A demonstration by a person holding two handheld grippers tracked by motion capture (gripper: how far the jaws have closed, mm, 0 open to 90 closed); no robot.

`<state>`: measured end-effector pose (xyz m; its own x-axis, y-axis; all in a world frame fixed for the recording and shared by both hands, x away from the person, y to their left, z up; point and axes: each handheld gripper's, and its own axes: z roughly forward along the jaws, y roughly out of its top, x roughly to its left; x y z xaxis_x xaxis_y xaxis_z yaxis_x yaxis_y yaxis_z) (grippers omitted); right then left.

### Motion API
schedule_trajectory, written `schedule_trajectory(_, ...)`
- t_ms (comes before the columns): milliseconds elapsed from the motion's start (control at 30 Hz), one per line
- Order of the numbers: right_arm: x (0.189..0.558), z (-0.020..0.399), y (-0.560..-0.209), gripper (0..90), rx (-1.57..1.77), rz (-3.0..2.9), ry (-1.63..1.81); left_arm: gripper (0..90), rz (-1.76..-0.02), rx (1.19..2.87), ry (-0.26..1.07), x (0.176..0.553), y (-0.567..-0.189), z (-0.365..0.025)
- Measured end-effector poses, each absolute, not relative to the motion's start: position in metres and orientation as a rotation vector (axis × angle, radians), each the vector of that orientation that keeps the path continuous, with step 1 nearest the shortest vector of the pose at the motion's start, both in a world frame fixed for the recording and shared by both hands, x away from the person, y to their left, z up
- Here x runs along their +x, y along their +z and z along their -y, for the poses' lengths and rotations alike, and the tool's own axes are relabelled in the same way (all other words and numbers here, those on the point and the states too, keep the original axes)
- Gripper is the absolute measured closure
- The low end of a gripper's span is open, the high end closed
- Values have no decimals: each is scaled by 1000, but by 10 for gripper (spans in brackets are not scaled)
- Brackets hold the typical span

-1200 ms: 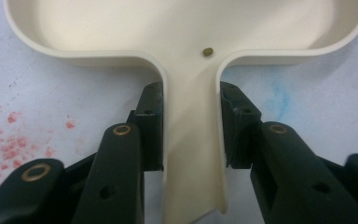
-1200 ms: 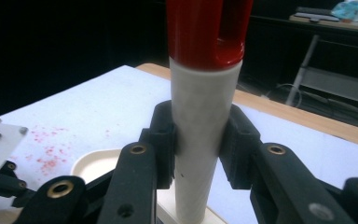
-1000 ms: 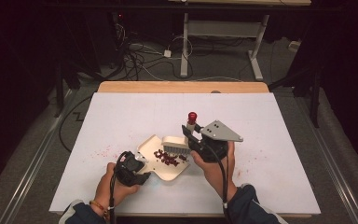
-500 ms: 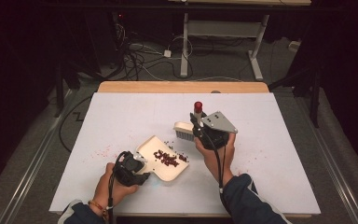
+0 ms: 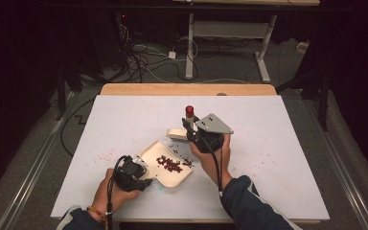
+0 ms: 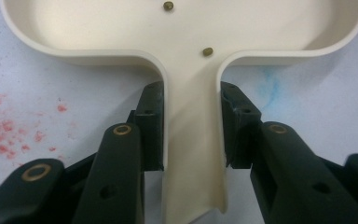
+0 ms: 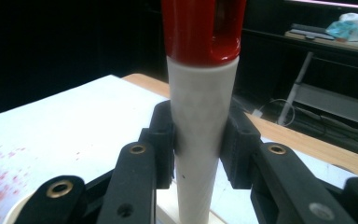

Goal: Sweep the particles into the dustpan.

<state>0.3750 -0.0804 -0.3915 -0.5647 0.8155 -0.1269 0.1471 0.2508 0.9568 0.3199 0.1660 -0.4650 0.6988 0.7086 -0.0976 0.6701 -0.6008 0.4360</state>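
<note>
A cream dustpan point(image 5: 149, 149) lies flat on the white table near its front edge, with red crumbs point(image 5: 170, 164) piled inside. My left gripper point(image 5: 142, 176) is shut on the pan's handle point(image 6: 193, 140), its pads pressing both sides. Two small beads lie on the pan floor point(image 6: 121, 28). Just beyond the pan, my right gripper point(image 5: 190, 127) is shut on a brush's white handle point(image 7: 200, 121), which stands upright with its red cap point(image 5: 189, 111) on top. The pale brush head point(image 5: 176, 133) hangs low over the table, clear of the pan.
Loose red crumbs are scattered on the white sheet left of the pan point(image 5: 106, 155) and to the right point(image 5: 263, 161). A wooden strip point(image 5: 187, 89) edges the table's far side. Cables and a desk frame point(image 5: 230, 33) lie on the dark floor behind.
My right gripper has carried the brush off the pan's far edge, away from me, and now holds it just beyond the pan. The left gripper and dustpan have stayed put.
</note>
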Motion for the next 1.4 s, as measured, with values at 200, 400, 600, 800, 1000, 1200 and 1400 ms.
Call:
schedule_trajectory(200,366,84,-391,696,850,-1936,1349,640,-1071,2490,86,325,-463,-162)
schedule_trajectory(400,350,84,-391,696,853,-1981,1419,641,-1075,2489,88,327,-463,-162)
schedule_trajectory(600,341,81,-379,700,834,-2014,1518,640,-1073,2486,103,325,-463,-161)
schedule_trajectory(800,343,87,-373,700,838,-1986,1535,640,-1059,2494,118,324,-464,-162)
schedule_trajectory(1000,349,110,-361,700,810,-1949,1484,640,-1032,2522,139,320,-463,-163)
schedule_trajectory(1200,349,148,-357,699,811,-1977,1401,640,-997,2550,146,317,-463,-166)
schedule_trajectory(1400,342,186,-358,699,813,-2035,1399,640,-979,2565,140,316,-462,-167)
